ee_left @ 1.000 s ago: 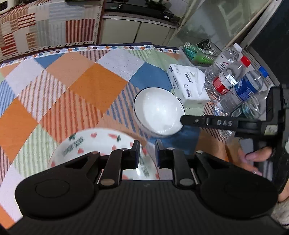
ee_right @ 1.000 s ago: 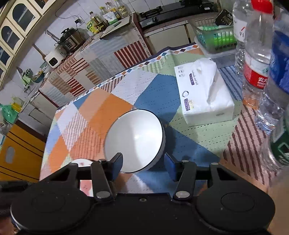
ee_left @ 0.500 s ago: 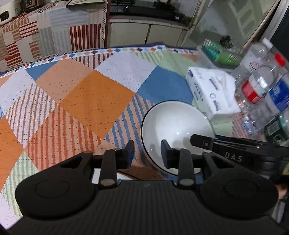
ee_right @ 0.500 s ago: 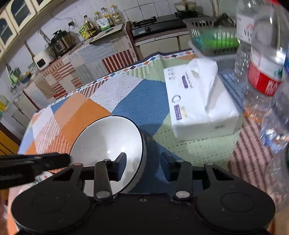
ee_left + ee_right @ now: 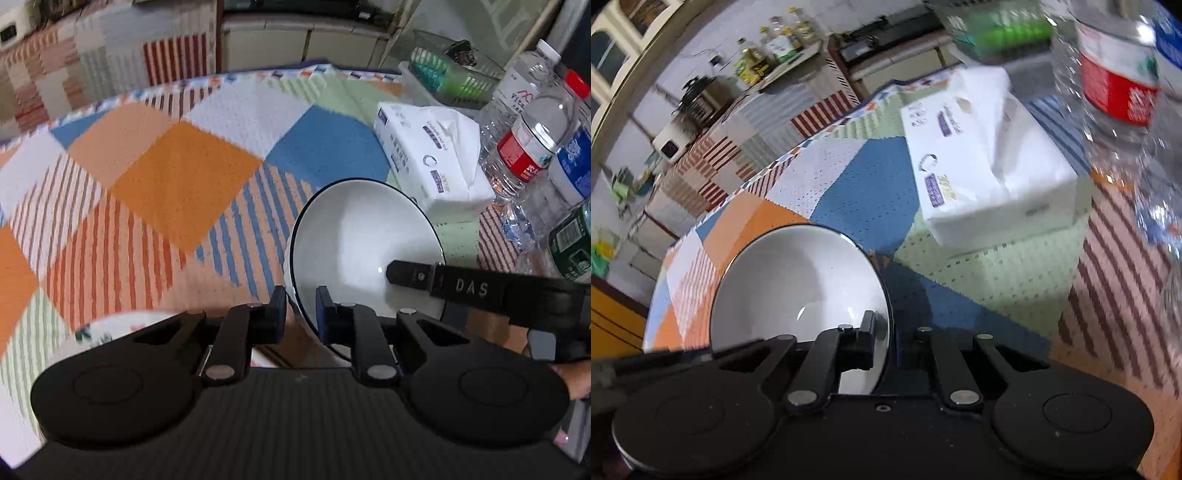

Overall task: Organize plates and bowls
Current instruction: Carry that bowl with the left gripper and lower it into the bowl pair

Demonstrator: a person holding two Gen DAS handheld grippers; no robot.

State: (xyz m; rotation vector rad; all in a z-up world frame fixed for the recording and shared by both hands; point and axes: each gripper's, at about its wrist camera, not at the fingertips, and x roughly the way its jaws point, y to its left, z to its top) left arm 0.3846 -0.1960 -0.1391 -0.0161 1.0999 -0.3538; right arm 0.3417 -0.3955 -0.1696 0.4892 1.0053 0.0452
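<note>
A white bowl (image 5: 362, 229) with a thin dark rim stands on the patchwork tablecloth (image 5: 177, 177). My left gripper (image 5: 300, 314) is closing its jaws on the bowl's near left rim, one pad inside and one outside. In the right wrist view the same bowl (image 5: 798, 280) fills the lower left, and my right gripper (image 5: 892, 332) is closing its jaws on the right rim. One of its fingers (image 5: 413, 275) reaches into the bowl from the right. A white patterned plate (image 5: 110, 328) lies at the lower left, mostly hidden behind my left gripper.
A white tissue pack (image 5: 432, 158) lies just beyond the bowl. Several plastic water bottles (image 5: 532, 147) crowd the right edge, with a green basket (image 5: 450, 74) behind them. A person's hand (image 5: 572, 380) holds the right gripper. Kitchen counters stand past the table's far edge.
My left gripper moved right from over the patterned plate to the white bowl and closed on its rim. My right gripper sank and closed on the opposite rim.
</note>
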